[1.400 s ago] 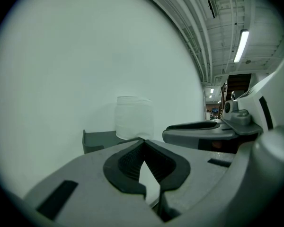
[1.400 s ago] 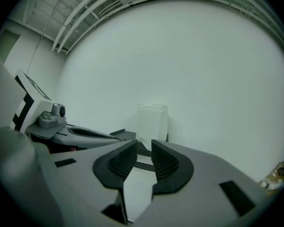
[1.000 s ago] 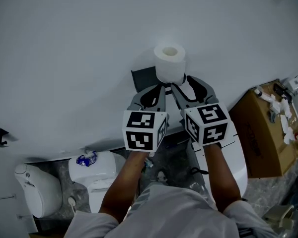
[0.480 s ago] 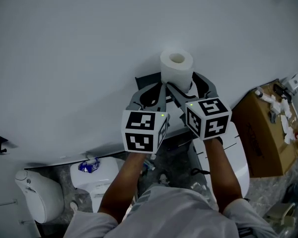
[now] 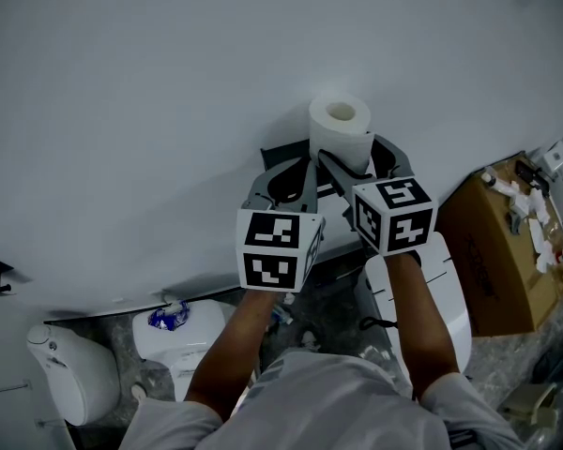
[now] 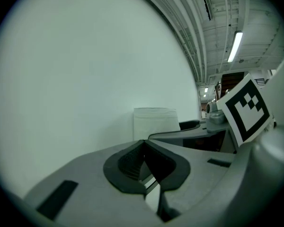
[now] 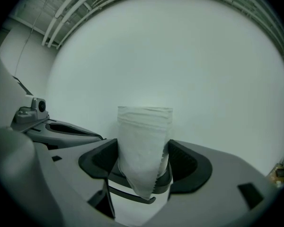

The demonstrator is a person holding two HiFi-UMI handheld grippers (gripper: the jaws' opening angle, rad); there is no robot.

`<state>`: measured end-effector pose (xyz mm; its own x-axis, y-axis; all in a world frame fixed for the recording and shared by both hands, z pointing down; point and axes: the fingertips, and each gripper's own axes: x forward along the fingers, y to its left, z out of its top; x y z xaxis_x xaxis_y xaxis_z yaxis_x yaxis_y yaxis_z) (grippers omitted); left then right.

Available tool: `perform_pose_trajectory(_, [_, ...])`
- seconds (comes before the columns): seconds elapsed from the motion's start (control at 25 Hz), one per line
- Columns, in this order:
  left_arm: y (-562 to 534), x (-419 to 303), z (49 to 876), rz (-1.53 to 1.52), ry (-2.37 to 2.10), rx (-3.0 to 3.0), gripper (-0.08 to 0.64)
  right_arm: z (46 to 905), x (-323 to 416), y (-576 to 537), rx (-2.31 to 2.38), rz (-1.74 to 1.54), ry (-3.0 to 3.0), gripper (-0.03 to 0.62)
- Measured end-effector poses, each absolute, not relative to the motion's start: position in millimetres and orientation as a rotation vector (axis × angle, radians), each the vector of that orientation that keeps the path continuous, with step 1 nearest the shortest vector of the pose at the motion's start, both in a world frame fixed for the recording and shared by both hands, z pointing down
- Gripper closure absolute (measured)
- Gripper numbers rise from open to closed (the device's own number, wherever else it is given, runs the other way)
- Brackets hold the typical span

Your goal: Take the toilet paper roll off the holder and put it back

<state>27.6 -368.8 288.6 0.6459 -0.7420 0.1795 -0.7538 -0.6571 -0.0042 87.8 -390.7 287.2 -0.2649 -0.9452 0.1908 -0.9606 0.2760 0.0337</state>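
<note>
Roll position: the toilet paper roll (image 5: 341, 127) stands upright against the white wall (image 5: 169, 111), hollow core facing up, beside the dark holder (image 5: 277, 151).
Governing relation: the roll is dead ahead of the right gripper (image 5: 357, 160), between its two pads. The roll's long axis is vertical, crosswise to jaws that point roughly level at the wall.
Nearer hand: the right. From the left gripper (image 5: 300, 169) the roll is ahead and off to its right, apart from it.
Right gripper state: the jaws have just been opening and now stand wide apart. The roll (image 7: 144, 136) sits between them with a pad flanking each side of its lower half. No squeeze shows in the paper, so this is judged a released hold.
Left gripper state: the jaws (image 6: 143, 143) are closed tip to tip with nothing between them.
Holder detail: a dark curved bar (image 7: 132, 196) shows under the roll in the right gripper view. The roll appears to rest on it, but the contact itself is hidden.
Roll condition: white and well filled, with faintly ridged wraps. A loose tail hangs down the front in a point with a torn, toothed edge. It is judged soft and easily dented.
Task status (judgement): the roll looks back in place, and what remains is drawing the right gripper straight back without snagging the tail.
</note>
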Motion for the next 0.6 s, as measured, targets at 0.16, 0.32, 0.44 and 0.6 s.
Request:
perform_pose_trajectory(0.16, [-367.3,28.0,287.6,0.245,-1.255,2.788,0.555,286.0,87.2,-389.9,1.805,0.119,-2.358,0.264])
perform_pose_trajectory(0.32, [-366.1,27.0,287.9,0.235,-1.254,2.786,0.555,284.8,87.6,-387.9,1.817,0.104,-2.354,0.267])
perform_pose_trajectory(0.44, [-367.2,25.1,289.5,0.235,-1.263,2.777,0.555,283.2,86.5,-386.4,1.817,0.099,-2.362,0.267])
perform_pose_trajectory(0.6, [-363.9,25.2,291.6,0.244,-1.271,2.770,0.555,278.3,87.7,-381.5,1.826,0.085,-2.376,0.268])
